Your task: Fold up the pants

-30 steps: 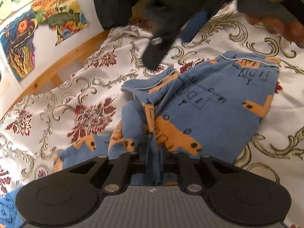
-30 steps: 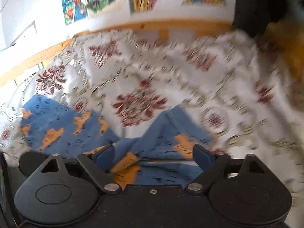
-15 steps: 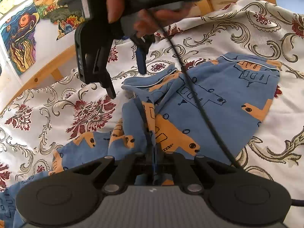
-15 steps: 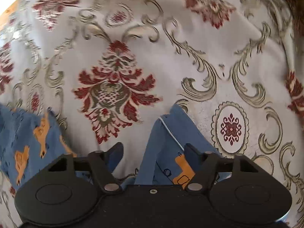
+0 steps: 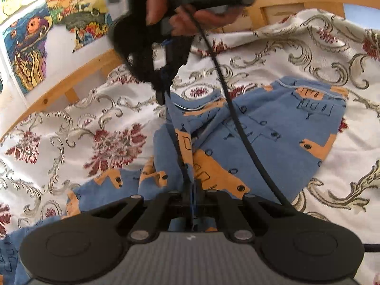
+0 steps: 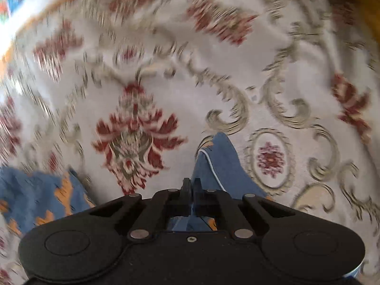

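left gripper [image 5: 192,190] jaws clamped on pants [image 5: 280,137] | right gripper [image 6: 192,187] jaws clamped on pants | no readable writing

The right gripper [image 6: 192,185], whose fingers stood wide apart a second ago and half a second ago, now has them pressed together on the white-piped edge of the blue pants [image 6: 220,163]. In the left wrist view it sits lower and nearer than half a second ago, its tip at the raised fold of the pants [image 5: 273,137], with the hand [image 5: 190,11] around its handle filling the top of the frame. A strip of cloth now runs taut from that fold towards the left gripper [image 5: 192,190]. The right view, sharp half a second ago, is smeared again.
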A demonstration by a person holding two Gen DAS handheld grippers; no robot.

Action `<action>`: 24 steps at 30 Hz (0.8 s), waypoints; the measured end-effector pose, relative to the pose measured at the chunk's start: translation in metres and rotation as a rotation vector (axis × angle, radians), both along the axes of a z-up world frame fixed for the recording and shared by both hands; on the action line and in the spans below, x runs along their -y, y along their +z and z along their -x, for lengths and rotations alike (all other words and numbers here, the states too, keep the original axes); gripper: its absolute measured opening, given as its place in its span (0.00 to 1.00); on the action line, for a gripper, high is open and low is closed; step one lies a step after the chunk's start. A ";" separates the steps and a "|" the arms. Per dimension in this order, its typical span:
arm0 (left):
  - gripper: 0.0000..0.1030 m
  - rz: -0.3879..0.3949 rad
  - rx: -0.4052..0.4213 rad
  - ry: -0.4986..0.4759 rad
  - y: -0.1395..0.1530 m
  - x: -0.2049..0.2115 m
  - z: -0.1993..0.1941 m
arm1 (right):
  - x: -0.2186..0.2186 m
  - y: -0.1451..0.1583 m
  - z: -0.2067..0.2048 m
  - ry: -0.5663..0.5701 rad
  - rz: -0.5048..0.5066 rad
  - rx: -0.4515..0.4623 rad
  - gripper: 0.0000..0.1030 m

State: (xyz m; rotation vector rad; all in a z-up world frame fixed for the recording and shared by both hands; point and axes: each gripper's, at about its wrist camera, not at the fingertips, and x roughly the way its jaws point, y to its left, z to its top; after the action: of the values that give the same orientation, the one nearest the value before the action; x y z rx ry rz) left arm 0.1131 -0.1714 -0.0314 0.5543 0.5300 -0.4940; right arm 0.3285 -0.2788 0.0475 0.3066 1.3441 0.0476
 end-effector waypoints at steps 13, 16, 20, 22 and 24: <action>0.00 -0.032 0.118 -0.300 0.030 0.005 0.037 | 0.067 0.050 0.241 -0.447 0.094 0.532 0.00; 0.00 -0.092 0.079 -0.366 0.010 0.011 0.049 | 0.065 0.012 0.277 -0.559 0.119 0.438 0.00; 0.00 -0.140 0.051 -0.394 -0.010 0.014 0.057 | 0.055 -0.009 0.291 -0.618 0.119 0.394 0.00; 0.00 -0.141 0.043 -0.386 -0.014 0.013 0.058 | 0.046 -0.007 0.286 -0.582 0.166 0.406 0.00; 0.00 -0.133 0.035 -0.377 -0.014 0.009 0.055 | 0.037 -0.005 0.282 -0.551 0.224 0.414 0.00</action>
State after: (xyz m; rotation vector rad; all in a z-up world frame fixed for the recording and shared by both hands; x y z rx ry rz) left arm 0.0583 -0.1809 -0.0450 0.7955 0.4273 -0.8094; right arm 0.0467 -0.3157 0.0425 0.4400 0.8119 -0.4740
